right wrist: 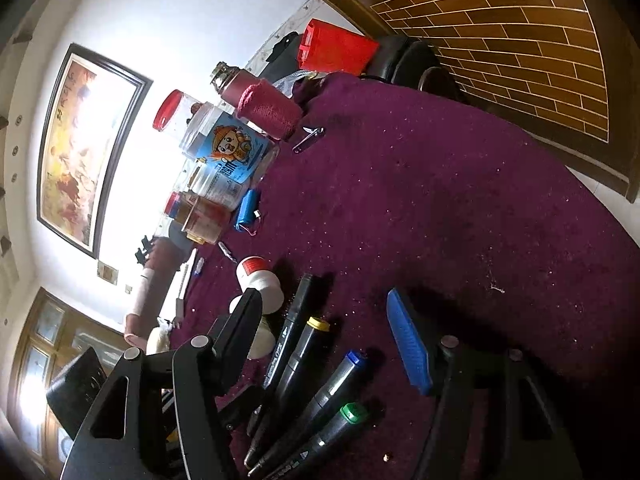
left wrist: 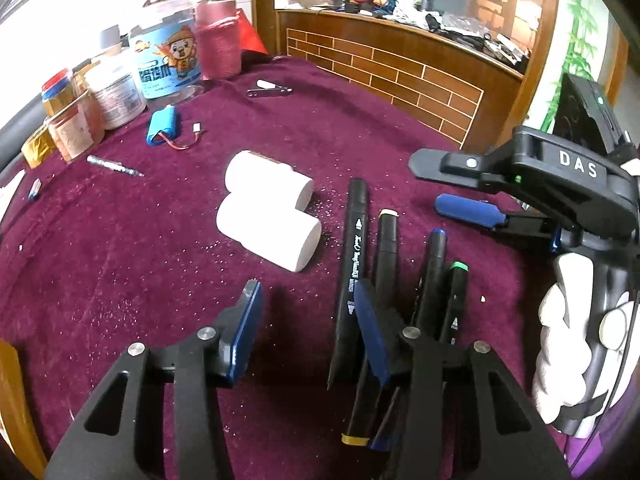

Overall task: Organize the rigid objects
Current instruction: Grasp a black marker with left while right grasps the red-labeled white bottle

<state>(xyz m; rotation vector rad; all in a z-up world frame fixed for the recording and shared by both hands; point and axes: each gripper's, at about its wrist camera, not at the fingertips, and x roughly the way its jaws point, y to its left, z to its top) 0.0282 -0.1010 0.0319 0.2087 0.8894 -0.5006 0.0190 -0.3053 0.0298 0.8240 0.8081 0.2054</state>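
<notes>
A maroon cloth (left wrist: 120, 260) covers the table. The left gripper (left wrist: 308, 332) stands spread and empty beside four markers (left wrist: 352, 260). The right gripper (right wrist: 332, 344) gapes above them.

Light: strong daylight behind my jars (left wrist: 160, 60), blown out to white in both views.
Glare: it washes out the wall beside the framed picture (right wrist: 86, 148).
Shadows: soft and dark under my markers (left wrist: 384, 280) on the purple cloth (left wrist: 120, 260).
Distortion: heavy fisheye bending, black corners.
Sharpness: edges smeared; centre fairly crisp.
</notes>
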